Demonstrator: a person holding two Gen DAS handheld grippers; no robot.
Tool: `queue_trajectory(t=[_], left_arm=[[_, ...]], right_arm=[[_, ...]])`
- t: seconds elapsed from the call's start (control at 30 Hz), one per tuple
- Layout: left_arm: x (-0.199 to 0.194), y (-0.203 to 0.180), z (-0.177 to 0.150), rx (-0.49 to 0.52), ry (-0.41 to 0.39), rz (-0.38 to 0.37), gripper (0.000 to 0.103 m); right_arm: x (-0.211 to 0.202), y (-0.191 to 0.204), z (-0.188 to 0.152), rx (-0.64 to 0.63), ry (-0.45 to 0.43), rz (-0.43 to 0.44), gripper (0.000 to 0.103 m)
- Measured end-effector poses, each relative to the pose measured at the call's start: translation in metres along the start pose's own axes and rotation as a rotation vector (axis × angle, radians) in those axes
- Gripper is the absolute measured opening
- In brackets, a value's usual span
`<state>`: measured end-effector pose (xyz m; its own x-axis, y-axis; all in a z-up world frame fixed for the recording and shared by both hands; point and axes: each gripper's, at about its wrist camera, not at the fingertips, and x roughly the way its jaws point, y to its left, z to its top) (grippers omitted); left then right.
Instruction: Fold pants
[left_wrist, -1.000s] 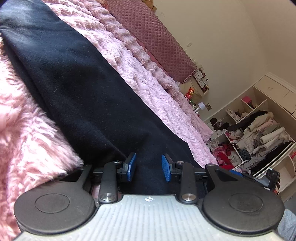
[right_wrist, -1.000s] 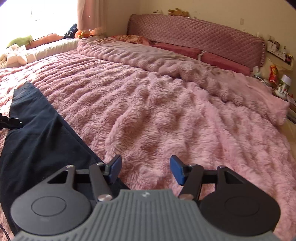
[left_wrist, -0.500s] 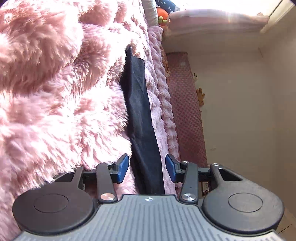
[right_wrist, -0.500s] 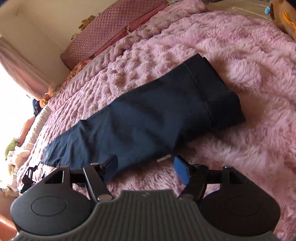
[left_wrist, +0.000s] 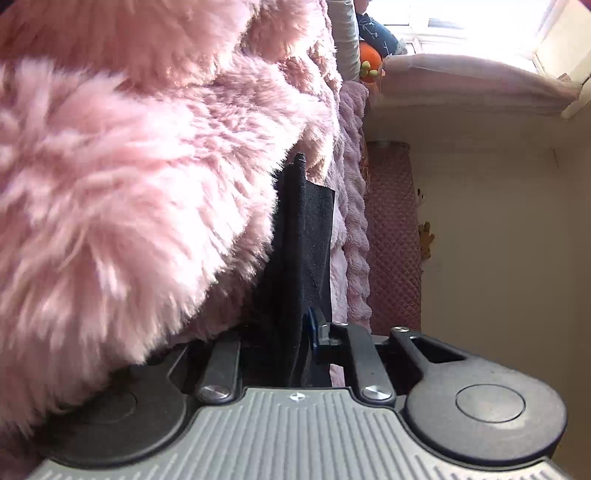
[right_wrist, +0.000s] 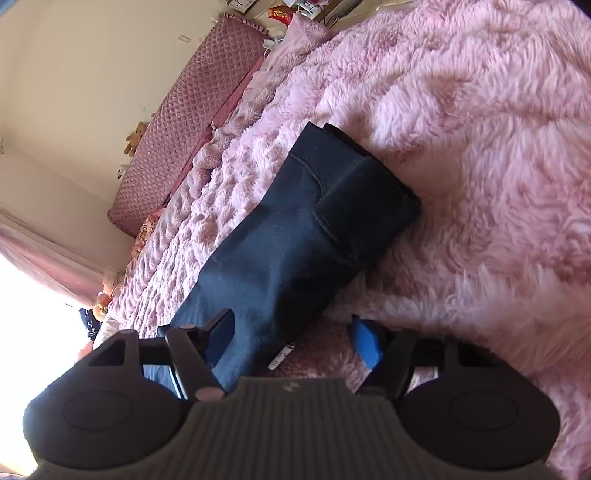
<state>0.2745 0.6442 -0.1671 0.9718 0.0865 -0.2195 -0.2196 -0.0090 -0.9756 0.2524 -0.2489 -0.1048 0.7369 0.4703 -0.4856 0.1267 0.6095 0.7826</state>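
Note:
Dark navy pants (right_wrist: 295, 229) lie lengthwise on the fluffy pink blanket (right_wrist: 480, 147), waistband end at the upper right. My right gripper (right_wrist: 295, 338) is open, its jaws straddling the pants' near edge, where a small white label shows. In the left wrist view the pants (left_wrist: 303, 236) appear as a narrow dark strip seen edge-on. My left gripper (left_wrist: 291, 332) is shut on the pants' edge; the cloth fills the gap between the pads and hides the left pad.
The bed's quilted pink headboard (right_wrist: 207, 110) stands against a cream wall. A bright window and curtain (left_wrist: 472, 85) lie beyond the bed. An orange plush toy (left_wrist: 370, 66) sits by the pillows. A bedside shelf with clutter (right_wrist: 295, 11) is at the far corner.
My left gripper has closed on the pants' edge; it was open half a second ago. My right gripper has rolled and moved in over the pants' near edge, still open.

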Motion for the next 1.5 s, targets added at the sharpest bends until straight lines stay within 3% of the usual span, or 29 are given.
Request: queue_trajectory(t=[0.07,0.2,0.37,0.5,0.6,0.7,0.83,0.9,1.0,1.03,1.1,1.13,1.27,1.4,1.5], left_arm=[[0.001,-0.007,0.004,-0.039,0.009,-0.046,0.004],[0.002,-0.058,-0.012,0.136,0.031,-0.038,0.004],[-0.009,-0.137,-0.061,0.300,0.081,-0.150,0.004],[-0.026,-0.190,-0.118,0.357,0.118,-0.268,0.004],[-0.047,-0.232,-0.173,0.449,0.171,-0.336,0.004],[-0.063,-0.271,-0.238,0.591,0.194,-0.314,0.004],[-0.084,-0.295,-0.326,0.714,0.232,-0.315,0.004],[-0.087,-0.298,-0.368,0.771,0.261,-0.310,0.004],[-0.089,-0.294,-0.435,0.888,0.290,-0.267,0.004],[-0.090,-0.291,-0.461,0.934,0.305,-0.248,0.004],[-0.091,-0.281,-0.505,1.021,0.335,-0.228,0.004],[-0.093,-0.274,-0.530,1.084,0.346,-0.211,0.004],[-0.098,-0.235,-0.609,1.280,0.437,-0.156,0.005],[-0.105,-0.188,-0.669,1.497,0.492,-0.087,0.005],[-0.125,-0.160,-0.718,1.742,0.469,-0.054,0.005]], right_arm=[[-0.003,-0.010,0.001,0.087,-0.036,0.066,0.067],[-0.010,-0.032,0.000,0.260,-0.098,0.164,0.066],[-0.026,-0.029,-0.007,0.254,-0.121,0.235,0.069],[-0.055,-0.030,-0.022,0.231,-0.267,0.351,0.075],[-0.061,-0.014,-0.015,0.091,-0.287,0.293,0.073],[-0.053,-0.004,-0.004,0.018,-0.282,0.282,0.064],[-0.037,-0.015,0.009,0.012,-0.257,0.105,0.036],[-0.036,-0.026,0.006,0.067,-0.275,0.103,0.035],[-0.040,-0.023,0.003,-0.042,-0.299,-0.007,0.017],[-0.044,-0.018,0.001,-0.114,-0.333,-0.082,0.022],[-0.052,-0.015,-0.002,-0.192,-0.411,-0.198,0.041],[-0.057,-0.019,-0.001,-0.177,-0.431,-0.208,0.049],[-0.078,-0.060,0.019,0.091,-0.435,-0.066,0.048],[-0.095,-0.076,0.032,0.160,-0.483,-0.055,0.049],[-0.106,-0.085,0.038,0.218,-0.496,-0.028,0.050]])
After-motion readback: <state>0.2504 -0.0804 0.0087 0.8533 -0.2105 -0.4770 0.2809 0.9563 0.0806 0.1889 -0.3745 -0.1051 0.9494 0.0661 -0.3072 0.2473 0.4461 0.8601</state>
